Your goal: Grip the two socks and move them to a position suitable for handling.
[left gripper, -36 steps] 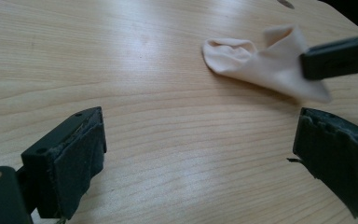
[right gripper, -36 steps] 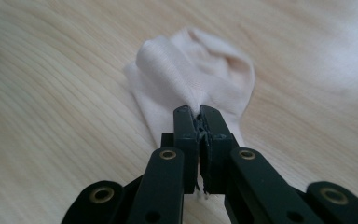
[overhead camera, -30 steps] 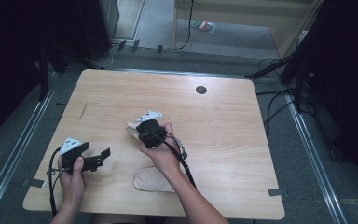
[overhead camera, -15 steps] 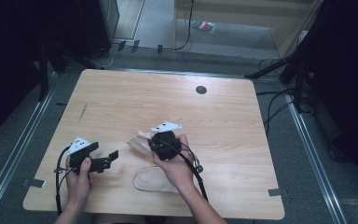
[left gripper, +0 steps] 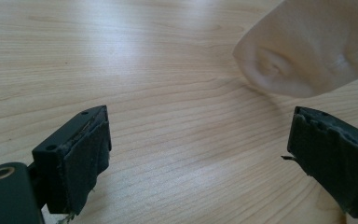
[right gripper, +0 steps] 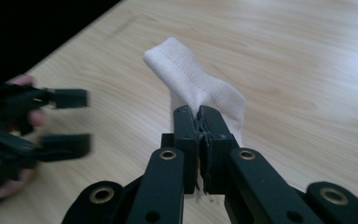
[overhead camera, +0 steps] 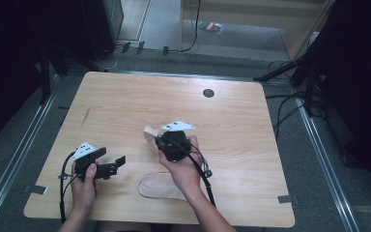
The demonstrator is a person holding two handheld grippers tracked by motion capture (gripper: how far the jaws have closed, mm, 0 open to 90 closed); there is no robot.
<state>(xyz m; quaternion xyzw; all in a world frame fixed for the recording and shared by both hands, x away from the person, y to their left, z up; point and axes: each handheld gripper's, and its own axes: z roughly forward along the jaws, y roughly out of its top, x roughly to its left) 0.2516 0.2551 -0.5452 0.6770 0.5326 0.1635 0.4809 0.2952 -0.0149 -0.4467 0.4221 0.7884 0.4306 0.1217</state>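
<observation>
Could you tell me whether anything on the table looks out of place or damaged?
The pad lining on the left claw looks frayed at its edges. Otherwise nothing stands out: the right claw pinches a beige sock.

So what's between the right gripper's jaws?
The right gripper is shut on a beige sock, pinching its fabric near the ribbed cuff. The pinched part is hidden between the pads.

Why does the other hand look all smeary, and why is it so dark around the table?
Right gripper view: the left tongs are blurred, while the sock is sharp. High view: light falls on the table; the floor around stays dim.
</observation>
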